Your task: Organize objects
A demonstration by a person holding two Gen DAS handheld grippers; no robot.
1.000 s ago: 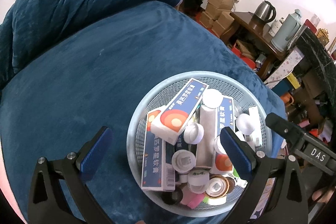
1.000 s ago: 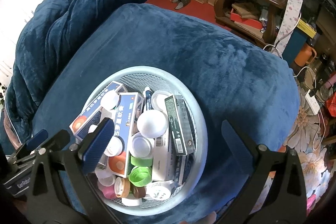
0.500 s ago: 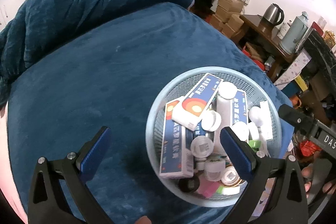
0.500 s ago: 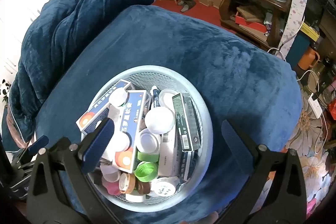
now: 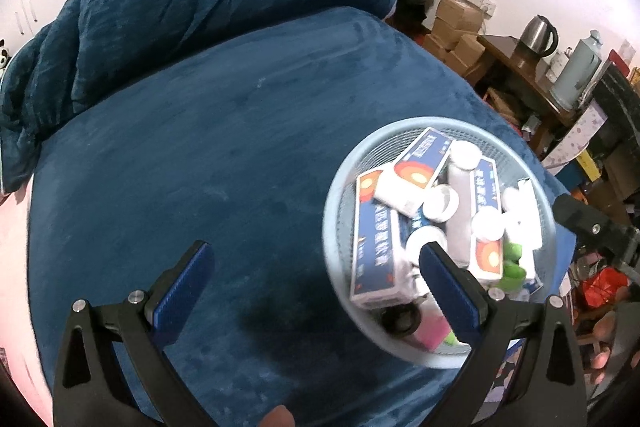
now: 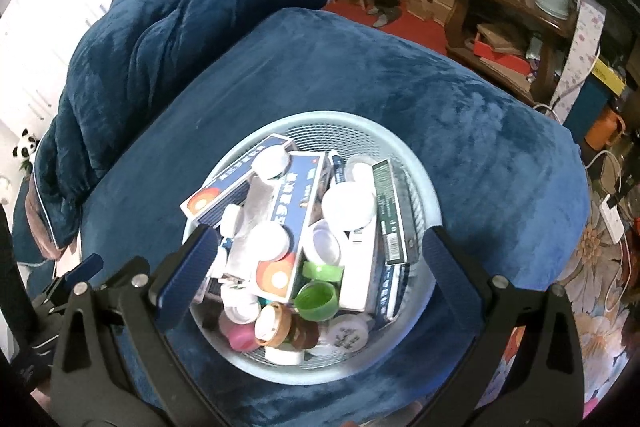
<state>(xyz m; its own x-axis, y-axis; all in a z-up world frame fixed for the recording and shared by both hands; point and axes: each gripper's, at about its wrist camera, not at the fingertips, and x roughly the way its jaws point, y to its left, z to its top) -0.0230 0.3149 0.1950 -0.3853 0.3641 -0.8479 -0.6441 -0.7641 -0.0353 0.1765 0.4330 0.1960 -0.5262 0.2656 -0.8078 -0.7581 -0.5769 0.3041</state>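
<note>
Right gripper (image 6: pixel 316 263) is hanging wide open right over the basket (image 6: pixel 424 179)

Left gripper (image 5: pixel 316 279), also open and empty, is sitting off-centre, basket at its 2 o'clock, so right's nearer.

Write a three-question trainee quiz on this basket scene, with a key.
1. True or false: the right claw is shut on a box.
2. What does the light blue basket rest on? A) a wooden table B) a dark blue blanket C) the floor
3. Fill in: the dark narrow box leaning at the basket's right side is ____ in colour.

Key: 1 false, both the right claw and the left claw are open and hold nothing; 2 B; 3 green.
</note>
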